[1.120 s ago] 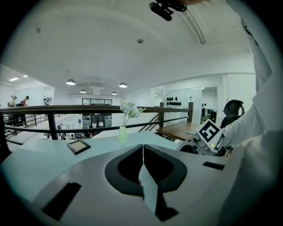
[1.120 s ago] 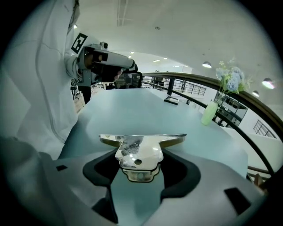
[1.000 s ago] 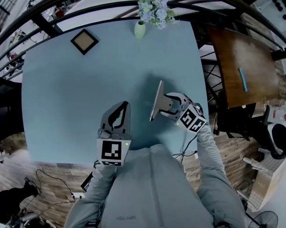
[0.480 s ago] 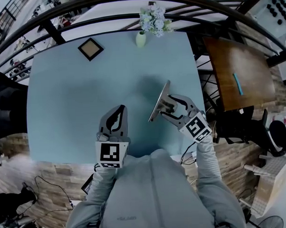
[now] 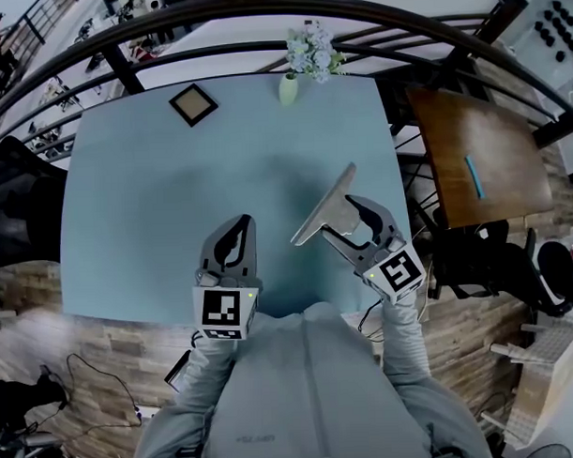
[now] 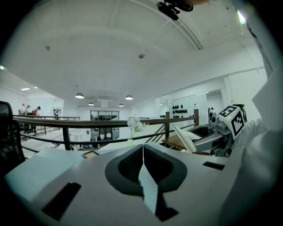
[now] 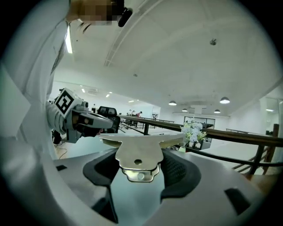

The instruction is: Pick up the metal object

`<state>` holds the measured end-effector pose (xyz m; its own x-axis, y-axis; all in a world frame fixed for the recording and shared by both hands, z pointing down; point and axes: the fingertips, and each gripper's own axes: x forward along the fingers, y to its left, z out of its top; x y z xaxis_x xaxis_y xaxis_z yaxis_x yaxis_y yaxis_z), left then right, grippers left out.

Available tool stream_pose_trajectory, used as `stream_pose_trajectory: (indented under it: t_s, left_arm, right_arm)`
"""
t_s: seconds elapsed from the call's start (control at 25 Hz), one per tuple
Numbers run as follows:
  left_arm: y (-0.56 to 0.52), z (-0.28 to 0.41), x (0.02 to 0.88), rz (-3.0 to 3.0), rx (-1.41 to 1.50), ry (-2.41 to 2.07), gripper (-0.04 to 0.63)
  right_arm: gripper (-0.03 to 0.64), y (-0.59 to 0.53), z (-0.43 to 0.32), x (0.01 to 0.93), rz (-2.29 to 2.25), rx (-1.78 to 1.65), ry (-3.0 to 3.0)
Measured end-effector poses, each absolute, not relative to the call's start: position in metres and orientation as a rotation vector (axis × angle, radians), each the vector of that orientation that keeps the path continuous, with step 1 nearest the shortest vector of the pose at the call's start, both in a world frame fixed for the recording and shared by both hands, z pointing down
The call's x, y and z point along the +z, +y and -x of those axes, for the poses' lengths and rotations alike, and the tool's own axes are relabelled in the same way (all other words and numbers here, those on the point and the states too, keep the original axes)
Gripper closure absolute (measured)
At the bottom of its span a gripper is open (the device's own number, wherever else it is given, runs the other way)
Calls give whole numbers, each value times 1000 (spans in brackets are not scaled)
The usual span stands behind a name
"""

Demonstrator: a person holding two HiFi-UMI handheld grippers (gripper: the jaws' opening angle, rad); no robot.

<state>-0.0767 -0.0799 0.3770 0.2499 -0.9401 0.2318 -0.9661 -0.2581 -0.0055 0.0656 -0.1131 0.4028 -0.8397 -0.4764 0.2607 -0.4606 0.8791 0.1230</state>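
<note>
The metal object (image 5: 323,209) is a flat steel plate with a bracket on its back, lifted off the pale blue table (image 5: 135,182) at mid right. My right gripper (image 5: 350,223) is shut on its bracket; in the right gripper view the metal object (image 7: 139,158) fills the gap between the pads, plate edge facing away. My left gripper (image 5: 233,236) rests low over the table near the front edge, jaws closed together with nothing between them. In the left gripper view the left gripper (image 6: 142,164) shows its pads touching, and the metal object (image 6: 185,137) appears off to the right.
A small framed picture (image 5: 193,105) lies at the table's far left. A vase of pale flowers (image 5: 295,73) stands at the far edge. A black railing (image 5: 260,13) curves behind the table. A brown side table (image 5: 481,151) with a blue pen sits to the right.
The right gripper has tilted the metal object, so the plate leans further over to the right and sits slightly higher. The left gripper has stayed in place.
</note>
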Motion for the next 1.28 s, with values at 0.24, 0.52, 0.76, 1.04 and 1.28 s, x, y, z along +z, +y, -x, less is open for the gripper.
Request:
stream_pose_trajectory:
  t_s: [0.24, 0.52, 0.76, 1.04, 1.28]
  left_arm:
    - [-71, 79, 376, -2350, 270, -1840, 566]
    - [-74, 80, 381, -2326, 259, -1840, 566]
    - [-81, 83, 384, -2300, 246, -1846, 566]
    - [-86, 90, 391, -2262, 251, -1862, 566]
    - [-89, 97, 393, -2241, 255, -1876, 566]
  right_arm:
    - [321, -105, -73, 385, -885, 18, -2831]
    - [321, -107, -91, 380, -1094, 173, -2835]
    - [321, -114, -104, 377, -1179, 265, -2844]
    - [321, -123, -115, 383, -1211, 292, -2820]
    - [321, -129, -113, 387, -1200, 314, -2828]
